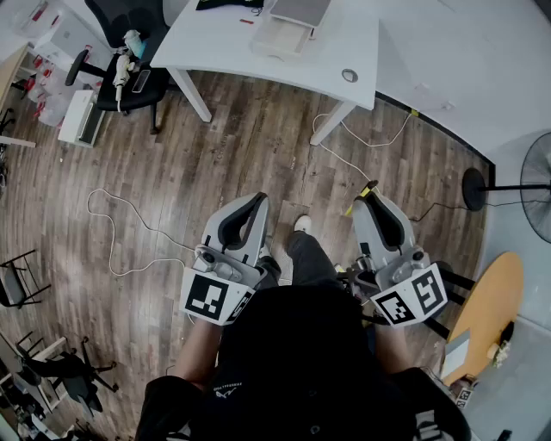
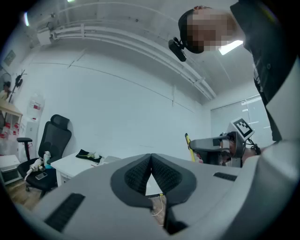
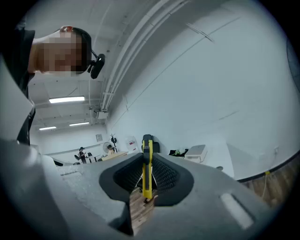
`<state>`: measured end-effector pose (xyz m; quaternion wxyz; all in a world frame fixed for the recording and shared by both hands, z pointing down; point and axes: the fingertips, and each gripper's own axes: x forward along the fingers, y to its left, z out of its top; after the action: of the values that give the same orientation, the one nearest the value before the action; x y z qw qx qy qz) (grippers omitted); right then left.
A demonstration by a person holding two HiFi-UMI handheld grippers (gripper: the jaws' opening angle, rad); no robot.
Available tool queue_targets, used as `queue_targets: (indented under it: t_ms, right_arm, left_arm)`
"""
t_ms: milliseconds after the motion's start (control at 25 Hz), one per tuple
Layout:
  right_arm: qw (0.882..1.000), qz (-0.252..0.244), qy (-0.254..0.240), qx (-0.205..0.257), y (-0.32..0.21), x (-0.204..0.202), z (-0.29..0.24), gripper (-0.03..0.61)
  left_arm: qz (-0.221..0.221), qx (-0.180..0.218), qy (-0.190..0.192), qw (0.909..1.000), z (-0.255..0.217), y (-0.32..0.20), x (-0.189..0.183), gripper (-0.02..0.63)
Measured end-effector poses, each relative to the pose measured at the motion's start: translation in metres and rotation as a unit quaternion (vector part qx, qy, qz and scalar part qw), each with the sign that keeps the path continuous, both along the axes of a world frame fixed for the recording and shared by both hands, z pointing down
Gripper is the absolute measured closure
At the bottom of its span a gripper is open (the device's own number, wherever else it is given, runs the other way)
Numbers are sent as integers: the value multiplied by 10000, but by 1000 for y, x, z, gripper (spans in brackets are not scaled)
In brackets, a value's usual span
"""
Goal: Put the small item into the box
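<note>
My right gripper [image 1: 373, 196] [image 3: 146, 154] is shut on a slim yellow-and-black item [image 3: 146, 171], which stands upright between the jaws; its tip [image 1: 367, 189] pokes out in the head view. My left gripper [image 1: 256, 203] [image 2: 151, 157] is shut with nothing between its pads. I hold both at waist height over the wooden floor, well short of the white table [image 1: 224, 43]. A pale open box [image 1: 278, 38] [image 3: 197, 151] sits on that table with a grey flat thing [image 1: 300, 10] beside it. The right gripper [image 2: 220, 144] also shows in the left gripper view.
A black office chair [image 1: 129, 60] stands left of the table, and a black cloth [image 1: 228, 4] lies at the table's far edge. A white cable [image 1: 112, 226] loops across the floor. A standing fan [image 1: 527, 186] and a round wooden table [image 1: 491, 303] are to the right.
</note>
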<state>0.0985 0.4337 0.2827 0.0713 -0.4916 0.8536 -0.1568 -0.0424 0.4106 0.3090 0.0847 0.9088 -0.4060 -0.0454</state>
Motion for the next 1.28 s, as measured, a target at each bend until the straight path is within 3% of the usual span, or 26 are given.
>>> queue_targets:
  t_ms: [240, 720, 1080, 1280]
  right_arm:
    - [9996, -86, 241, 116, 65, 26, -15, 511]
    - [9986, -428, 222, 203, 137, 87, -16, 511]
    - [9973, -577, 369, 267, 141, 101, -6, 511]
    - [9970, -562, 443, 310, 111, 84, -10, 511]
  left_arm:
    - [-46, 95, -65, 9999, -25, 77, 23, 609]
    - [-543, 220, -49, 9983, -42, 150, 79, 609]
    - [-803, 322, -285, 9958, -36, 160, 86, 609]
    - [-793, 376, -286, 9957, -36, 131, 68, 609]
